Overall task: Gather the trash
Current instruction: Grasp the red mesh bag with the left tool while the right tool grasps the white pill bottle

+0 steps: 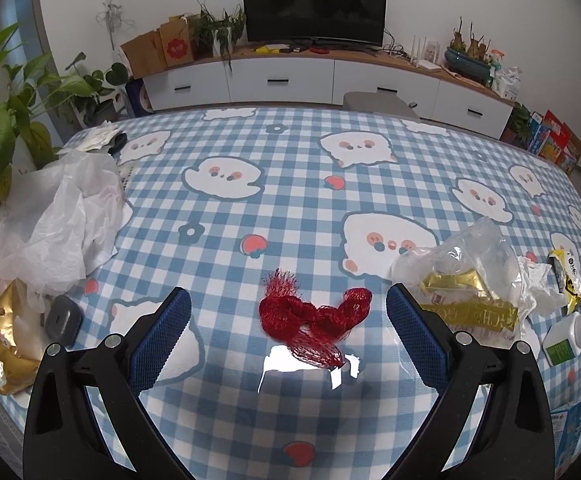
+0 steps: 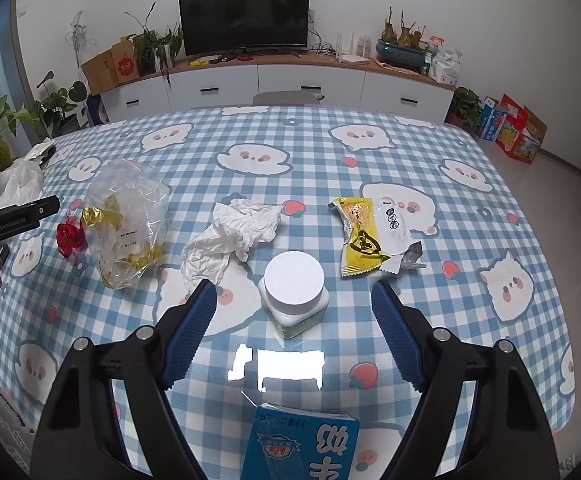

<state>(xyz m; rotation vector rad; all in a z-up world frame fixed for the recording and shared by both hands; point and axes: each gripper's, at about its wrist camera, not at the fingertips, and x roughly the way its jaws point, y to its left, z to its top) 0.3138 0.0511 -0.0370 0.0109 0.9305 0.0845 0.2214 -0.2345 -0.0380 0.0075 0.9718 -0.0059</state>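
Both tongs gape empty: left tongs (image 1: 288, 312) straddle the crumpled red mesh net (image 1: 314, 322); right tongs (image 2: 294, 300) flank the white-lidded plastic jar (image 2: 293, 294) on the blue checked desk (image 2: 430, 152).

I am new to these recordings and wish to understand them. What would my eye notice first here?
First, the red mesh net, bright against the blue checked tablecloth, lying between the open fingers of the left claw. Then the white-lidded jar, standing just ahead of the open right claw. Beyond the jar lie a crumpled white tissue on its left and a yellow snack wrapper on its right.
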